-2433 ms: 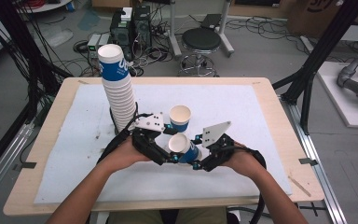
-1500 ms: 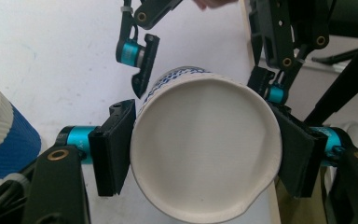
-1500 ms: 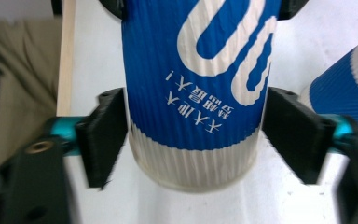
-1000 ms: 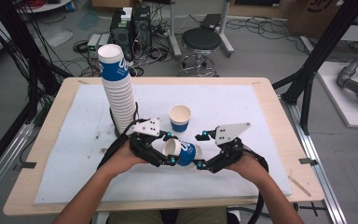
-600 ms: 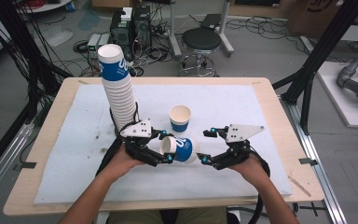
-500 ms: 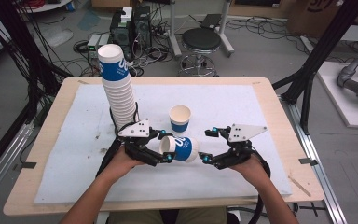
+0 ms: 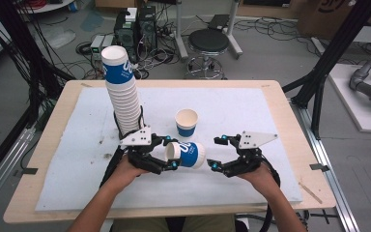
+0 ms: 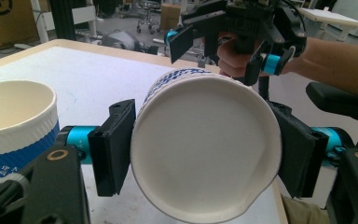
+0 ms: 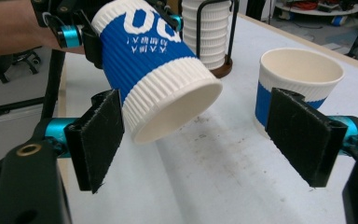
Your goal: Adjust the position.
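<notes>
My left gripper pinches a blue-and-white cup on its side above the mat, one jaw pressed to each side near the rim, and from its own camera the cup blocks most of what lies beyond, so I see only the top of the right gripper past it. My right gripper sits just beside the cup's base with jaws spread wide, touching nothing. A second cup stands upright behind, near a tall stack whose base the left hand partly hides.
</notes>
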Available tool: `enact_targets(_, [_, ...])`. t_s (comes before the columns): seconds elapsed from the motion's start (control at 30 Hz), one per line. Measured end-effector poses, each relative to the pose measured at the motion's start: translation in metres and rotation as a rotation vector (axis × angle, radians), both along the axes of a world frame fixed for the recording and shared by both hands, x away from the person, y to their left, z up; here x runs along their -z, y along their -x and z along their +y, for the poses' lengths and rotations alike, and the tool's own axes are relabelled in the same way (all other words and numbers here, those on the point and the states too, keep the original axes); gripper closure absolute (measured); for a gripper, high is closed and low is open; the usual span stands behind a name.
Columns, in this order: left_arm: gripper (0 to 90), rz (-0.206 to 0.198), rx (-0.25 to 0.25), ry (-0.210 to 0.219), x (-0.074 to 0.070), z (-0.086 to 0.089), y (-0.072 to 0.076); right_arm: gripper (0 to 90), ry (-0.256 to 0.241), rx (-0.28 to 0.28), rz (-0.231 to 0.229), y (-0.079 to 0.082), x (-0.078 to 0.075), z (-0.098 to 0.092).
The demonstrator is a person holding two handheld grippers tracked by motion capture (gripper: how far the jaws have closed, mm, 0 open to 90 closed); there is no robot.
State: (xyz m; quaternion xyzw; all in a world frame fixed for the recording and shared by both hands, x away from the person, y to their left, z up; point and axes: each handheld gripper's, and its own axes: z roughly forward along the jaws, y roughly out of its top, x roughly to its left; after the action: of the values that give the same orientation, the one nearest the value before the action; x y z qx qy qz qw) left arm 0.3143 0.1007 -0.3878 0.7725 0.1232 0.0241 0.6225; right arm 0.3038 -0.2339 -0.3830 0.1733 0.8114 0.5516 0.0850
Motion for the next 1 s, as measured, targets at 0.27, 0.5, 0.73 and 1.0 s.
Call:
enact_targets(0.27, [29.7,-0.004,0.019,0.022,-0.001,0.000,0.001,19.9,0.014,-0.036,0.026,0.000,0.007,0.005])
enact_targets(0.5, [29.9,0.000,0.059,0.054,-0.002,-0.002,0.003,19.9,0.013,-0.073,0.049,0.000,0.009,0.007])
enact_targets(0.73, [30.2,0.000,0.101,0.079,-0.004,-0.005,0.004,18.0,0.006,-0.128,0.072,0.000,0.012,0.012])
enact_targets(1.0, [30.2,0.001,0.140,0.096,-0.005,-0.010,0.004,13.9,-0.020,-0.184,0.081,-0.001,0.013,0.020])
